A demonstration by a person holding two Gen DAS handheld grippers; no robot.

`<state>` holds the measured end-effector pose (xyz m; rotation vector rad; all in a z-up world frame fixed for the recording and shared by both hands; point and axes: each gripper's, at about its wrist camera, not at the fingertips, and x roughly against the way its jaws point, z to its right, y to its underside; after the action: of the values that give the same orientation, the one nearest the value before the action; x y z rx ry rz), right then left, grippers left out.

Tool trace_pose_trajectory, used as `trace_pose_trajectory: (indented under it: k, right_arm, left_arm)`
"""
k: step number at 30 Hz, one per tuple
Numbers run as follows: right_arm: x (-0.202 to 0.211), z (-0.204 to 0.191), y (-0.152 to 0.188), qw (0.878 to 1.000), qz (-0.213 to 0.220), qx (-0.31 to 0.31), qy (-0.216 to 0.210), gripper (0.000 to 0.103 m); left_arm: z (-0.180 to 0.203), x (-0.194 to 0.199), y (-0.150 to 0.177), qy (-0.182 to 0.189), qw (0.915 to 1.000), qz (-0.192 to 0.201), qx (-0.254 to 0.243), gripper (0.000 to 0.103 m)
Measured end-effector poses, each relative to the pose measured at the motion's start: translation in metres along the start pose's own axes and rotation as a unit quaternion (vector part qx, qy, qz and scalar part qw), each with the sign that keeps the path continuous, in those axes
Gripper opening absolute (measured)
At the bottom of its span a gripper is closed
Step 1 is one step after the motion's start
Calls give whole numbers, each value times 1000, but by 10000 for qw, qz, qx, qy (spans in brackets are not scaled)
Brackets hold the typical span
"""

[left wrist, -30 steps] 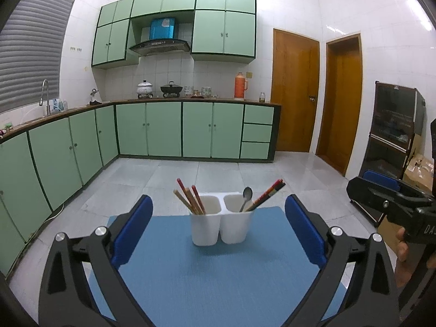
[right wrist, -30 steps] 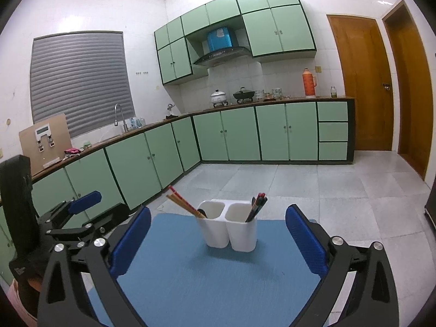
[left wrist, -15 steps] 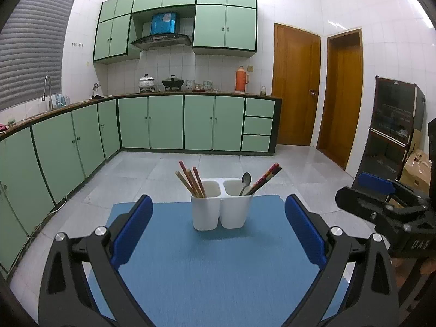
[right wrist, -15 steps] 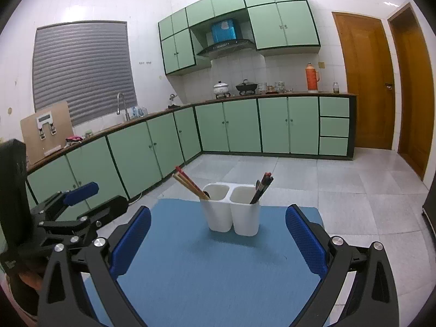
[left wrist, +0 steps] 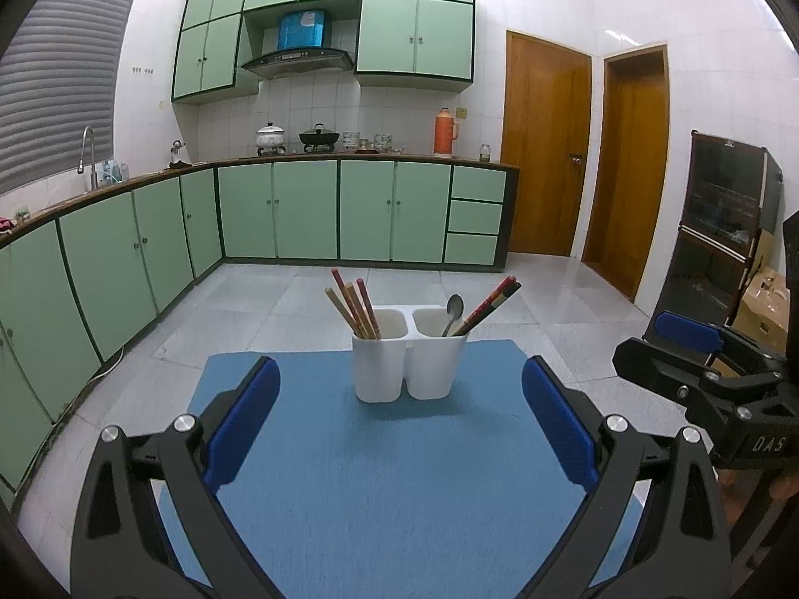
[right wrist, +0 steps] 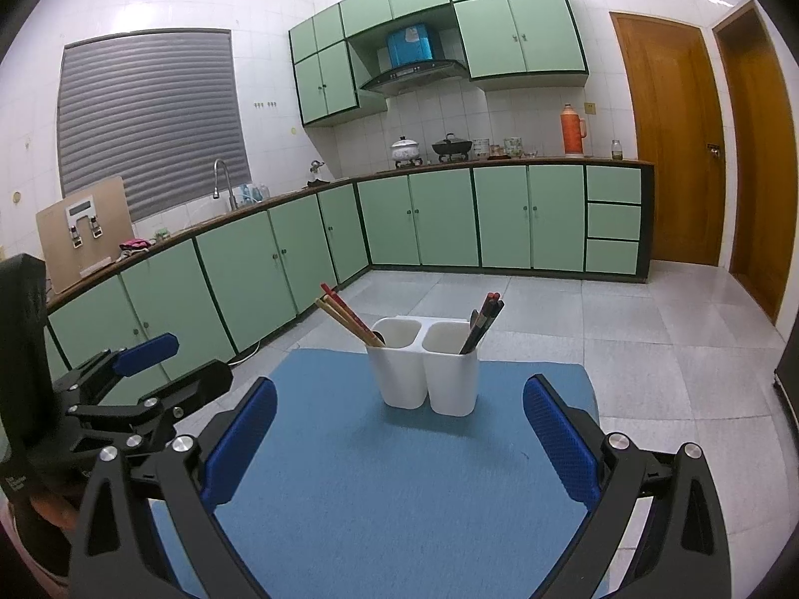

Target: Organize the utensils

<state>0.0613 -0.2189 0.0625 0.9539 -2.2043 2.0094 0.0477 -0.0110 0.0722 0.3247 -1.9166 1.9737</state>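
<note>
Two-cup holder [left wrist: 409,367]: chopsticks [left wrist: 353,305], spoon [left wrist: 453,312].

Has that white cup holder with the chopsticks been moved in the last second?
Cannot tell for sure. The white holder sits at the same spot near the blue mat's far edge; only the camera tilted, so probably not.
</note>
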Motion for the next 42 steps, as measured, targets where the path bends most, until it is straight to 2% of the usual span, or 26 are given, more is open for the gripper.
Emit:
trace_pose_trajectory:
  k: [42]
  right_arm:
    - [-3,-2,3,10000,-29,-9,-7,97]
  left_arm:
    - [0,2,2,9,10000,-21,8,95]
